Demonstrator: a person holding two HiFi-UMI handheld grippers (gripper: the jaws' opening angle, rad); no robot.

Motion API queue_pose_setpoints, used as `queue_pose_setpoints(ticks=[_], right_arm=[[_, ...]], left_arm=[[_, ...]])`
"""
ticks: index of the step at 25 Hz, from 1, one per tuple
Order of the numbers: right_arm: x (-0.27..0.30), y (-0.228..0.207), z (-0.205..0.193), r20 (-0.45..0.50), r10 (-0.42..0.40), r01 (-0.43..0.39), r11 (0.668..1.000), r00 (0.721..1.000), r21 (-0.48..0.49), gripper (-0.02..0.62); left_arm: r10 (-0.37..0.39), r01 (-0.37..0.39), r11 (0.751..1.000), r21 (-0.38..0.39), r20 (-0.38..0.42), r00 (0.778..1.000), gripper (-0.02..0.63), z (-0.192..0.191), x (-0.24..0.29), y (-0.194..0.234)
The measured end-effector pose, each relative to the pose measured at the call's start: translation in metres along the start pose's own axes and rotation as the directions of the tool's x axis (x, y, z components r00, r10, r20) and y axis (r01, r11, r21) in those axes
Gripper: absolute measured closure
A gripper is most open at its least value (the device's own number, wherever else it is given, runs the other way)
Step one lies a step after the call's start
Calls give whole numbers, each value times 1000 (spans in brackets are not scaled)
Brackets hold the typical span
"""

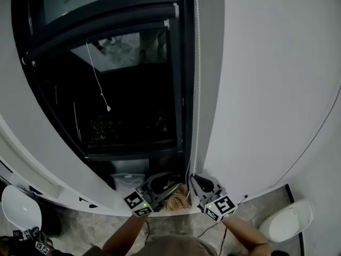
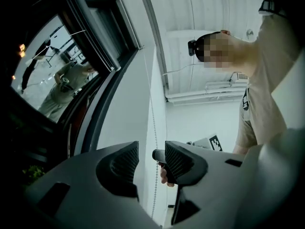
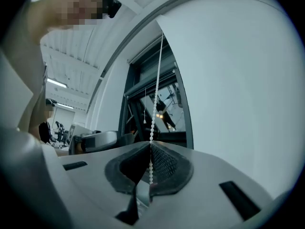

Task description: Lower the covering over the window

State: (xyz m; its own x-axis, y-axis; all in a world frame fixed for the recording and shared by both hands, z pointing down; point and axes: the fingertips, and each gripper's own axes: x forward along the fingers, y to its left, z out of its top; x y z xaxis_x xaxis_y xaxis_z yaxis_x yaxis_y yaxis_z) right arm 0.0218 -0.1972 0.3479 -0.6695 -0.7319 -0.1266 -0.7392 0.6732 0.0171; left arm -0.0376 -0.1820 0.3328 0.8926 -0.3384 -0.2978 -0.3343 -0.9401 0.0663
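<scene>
The window (image 1: 133, 116) is dark glass in a black frame. The covering's bottom bar (image 1: 101, 33) hangs near the top, and a thin pull cord (image 1: 108, 109) dangles below it. A white bead chain (image 1: 197, 63) runs down the frame's right side. My right gripper (image 1: 195, 182) is shut on this bead chain (image 3: 151, 168), which rises taut from the jaws (image 3: 148, 149). My left gripper (image 1: 168, 184) sits just left of it, open. The bead chain (image 2: 153, 128) shows through its gap (image 2: 151, 159), touching neither pad.
A white wall (image 1: 266, 89) stands right of the window and a pale sill (image 1: 64, 193) runs below it. Rounded white objects sit on the floor at lower left (image 1: 20, 208) and lower right (image 1: 287, 220). A thin cable (image 1: 314, 137) crosses the wall.
</scene>
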Motion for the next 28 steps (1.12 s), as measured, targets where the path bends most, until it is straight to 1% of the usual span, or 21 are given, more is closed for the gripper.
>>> queue_pose_setpoints(ticks=[3, 4, 6, 8, 12, 15, 17, 20, 24, 28], right_arm=[[-6, -7, -18, -43, -14, 13, 1000, 999, -24, 584], [-9, -7, -25, -53, -15, 13, 1000, 999, -25, 571], [-15, -8, -35, -66, -15, 13, 999, 998, -31, 496], [-19, -11, -44, -79, -21, 17, 998, 997, -54, 472], [-33, -18, -71, -150, -52, 41, 996, 987, -81, 471], [-46, -26, -95, -183, -60, 44, 995, 981, -91, 470], [-57, -28, -111, -202, -67, 48, 994, 977, -96, 471], [-72, -34, -134, -246, -94, 75, 994, 965, -85, 471], [-77, -40, -147, -247, -110, 94, 993, 963, -78, 471], [-77, -41, -150, -231, -110, 96, 993, 967, -71, 471]], left_arm=[[47, -48, 999, -9, -31, 998, 442, -13, 3, 1], [60, -61, 998, -12, -37, 998, 442, -17, 3, 0], [86, -87, 996, -13, -50, 995, 442, -25, 2, 1], [108, -109, 994, -13, -68, 992, 442, -34, 1, 4], [139, -143, 989, -24, -111, 984, 442, -63, -1, 5], [160, -164, 986, -14, -138, 977, 442, -85, 1, 3], [169, -174, 985, -11, -168, 971, 442, -102, 0, -3], [184, -191, 981, -15, -217, 959, 442, -128, -4, -9], [209, -224, 974, -26, -263, 942, 445, -156, -9, -11], [226, -248, 968, -38, -296, 928, 453, -173, -14, -12]])
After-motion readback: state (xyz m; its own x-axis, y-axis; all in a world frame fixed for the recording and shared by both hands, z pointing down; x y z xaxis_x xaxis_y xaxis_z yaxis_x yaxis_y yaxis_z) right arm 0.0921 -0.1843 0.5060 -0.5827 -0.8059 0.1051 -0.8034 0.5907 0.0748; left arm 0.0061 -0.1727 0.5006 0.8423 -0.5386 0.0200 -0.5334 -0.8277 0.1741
